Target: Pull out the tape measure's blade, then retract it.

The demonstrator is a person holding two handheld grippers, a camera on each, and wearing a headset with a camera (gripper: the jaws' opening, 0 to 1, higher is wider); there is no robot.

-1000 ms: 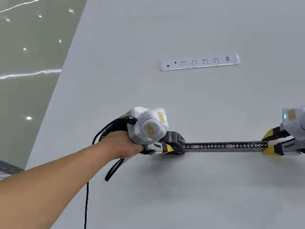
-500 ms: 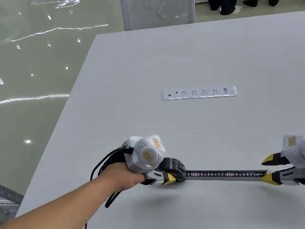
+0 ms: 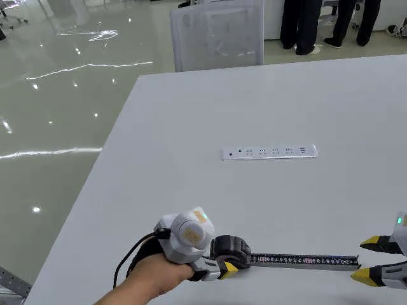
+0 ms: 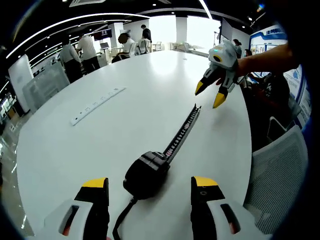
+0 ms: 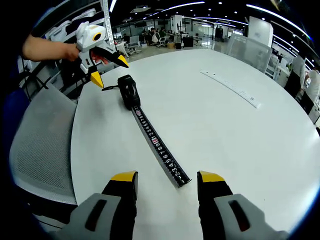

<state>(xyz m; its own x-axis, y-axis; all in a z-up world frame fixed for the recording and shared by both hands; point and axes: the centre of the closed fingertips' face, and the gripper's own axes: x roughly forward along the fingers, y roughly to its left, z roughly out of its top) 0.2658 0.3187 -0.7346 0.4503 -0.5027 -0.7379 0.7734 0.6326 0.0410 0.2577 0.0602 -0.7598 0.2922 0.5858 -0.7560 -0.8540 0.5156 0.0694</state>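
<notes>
A black tape measure (image 3: 230, 249) lies on the white table (image 3: 267, 101) near its front edge. Its blade (image 3: 304, 259) is pulled out to the right and lies flat. My left gripper (image 3: 224, 260) is open, and the case (image 4: 147, 172) sits just ahead of its jaws, which stand wide apart. My right gripper (image 3: 367, 259) is open too, with the blade's end hook (image 5: 182, 182) lying free on the table between its yellow tips. The left gripper view shows the right gripper (image 4: 215, 87) hovering past the blade's end. The right gripper view shows the left gripper (image 5: 107, 67) beside the case (image 5: 129, 90).
A white power strip (image 3: 269, 152) lies across the middle of the table. A grey mesh chair (image 3: 217, 35) stands at the far edge, with people standing behind it. Another mesh chair (image 5: 40, 135) is at the near side. A black cable (image 3: 130, 264) trails from the left gripper.
My right gripper has opened off the blade's end and drawn back a little. The blade stays pulled out on the table. The head camera has tilted up.
</notes>
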